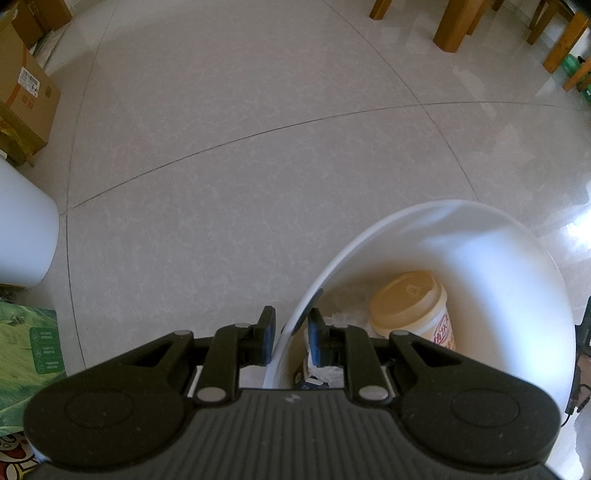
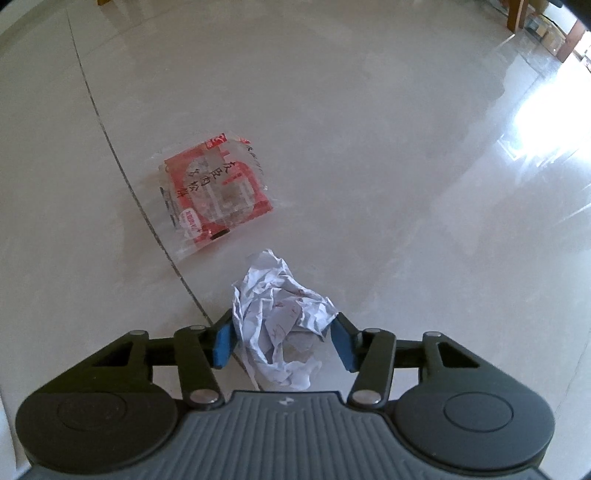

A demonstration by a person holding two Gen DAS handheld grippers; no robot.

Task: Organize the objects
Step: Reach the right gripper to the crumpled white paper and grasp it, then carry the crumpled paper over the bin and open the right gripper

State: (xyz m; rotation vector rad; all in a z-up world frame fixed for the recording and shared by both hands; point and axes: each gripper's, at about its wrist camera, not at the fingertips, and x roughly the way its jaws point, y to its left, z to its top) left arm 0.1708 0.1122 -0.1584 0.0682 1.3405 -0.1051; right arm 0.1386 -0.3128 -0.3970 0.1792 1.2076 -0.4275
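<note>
Blue-padded and black-armed, the left gripper (image 1: 290, 341) is clamped on the thin rim of a white plastic bucket (image 1: 498, 258), one pad outside the wall and one inside. Down in the bucket, just past the inner pad, lies some white crumpled paper (image 1: 341, 319), and beside it stands a cream paper cup with a tan lid (image 1: 410, 310) and red print on its side. Beyond the bucket stretches a pale tiled floor (image 1: 258, 147) with dark grout lines. At the left edge are a green printed box (image 1: 29, 350), a white rounded container (image 1: 22, 229) and, farther off, brown cardboard boxes (image 1: 26, 92). Wooden furniture legs (image 1: 454, 26) stand at the far top right.

On the other side, the right gripper (image 2: 282, 341) points down at the floor with a crumpled white paper ball with red scribbles (image 2: 280, 321) between its blue pads; the pads touch its two sides. The ball rests on the tiles beside a grout line. A little farther away, apart from the ball, a flat clear-and-red plastic snack wrapper (image 2: 216, 192) with dark characters lies on the floor.
</note>
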